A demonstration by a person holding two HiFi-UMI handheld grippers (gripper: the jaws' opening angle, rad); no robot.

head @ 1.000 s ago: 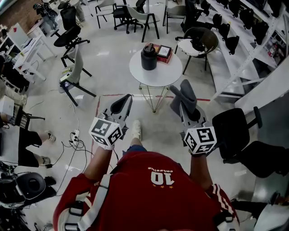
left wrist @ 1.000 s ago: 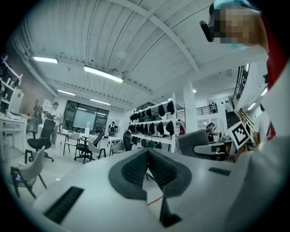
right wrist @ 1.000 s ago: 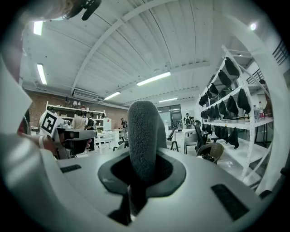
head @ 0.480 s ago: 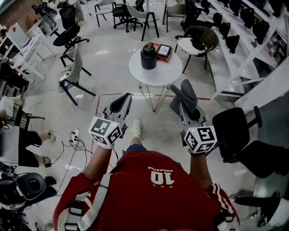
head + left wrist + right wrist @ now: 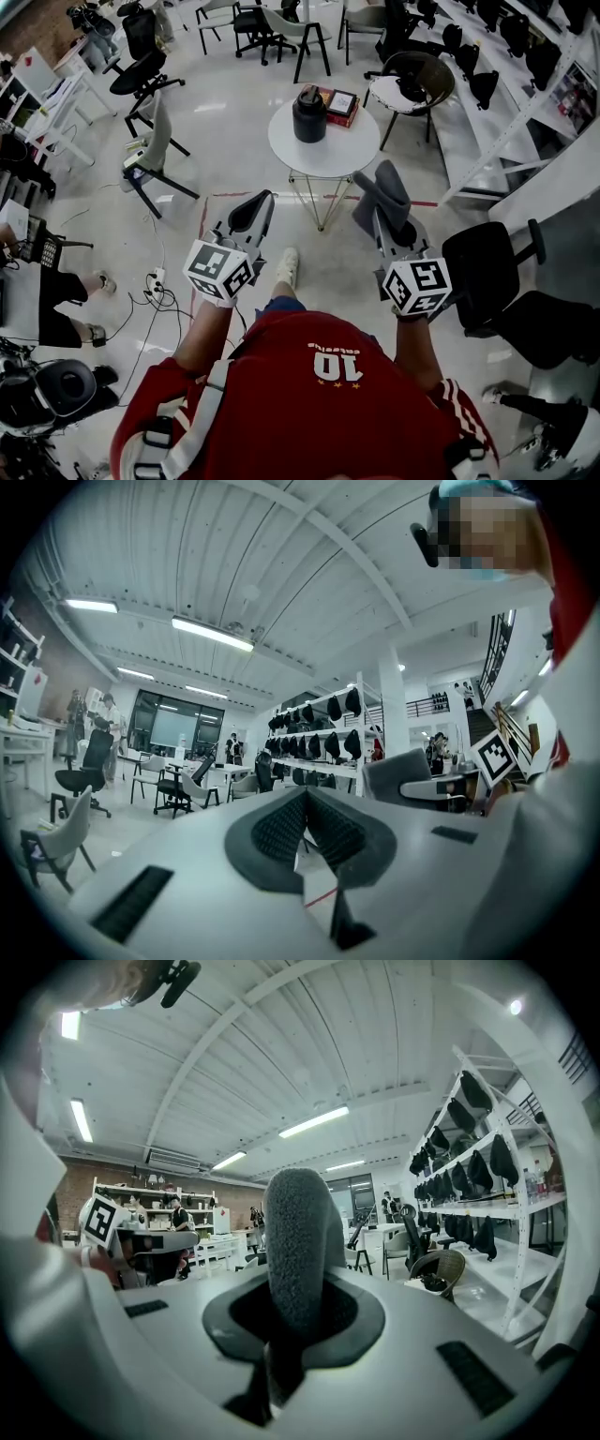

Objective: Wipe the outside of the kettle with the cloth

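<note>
A squat black cylindrical kettle [image 5: 309,114] stands on a round white surface [image 5: 323,161], well ahead of the person. The right tongs [image 5: 388,225] clamp a soft grey cloth [image 5: 380,187]. The left tongs [image 5: 248,212] are pressed together, empty. The kettle looks rigid, smooth and probably weighty, so it is likely best steadied at the top.

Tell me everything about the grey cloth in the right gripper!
The cloth is grey, soft and fuzzy-looking, bunched into a thick roll. It is pinched between the jaws of the right gripper, and most of it sticks out past them, in the air. Only the jaws touch it. It is well short of the dark kettle on the round white table.
</note>
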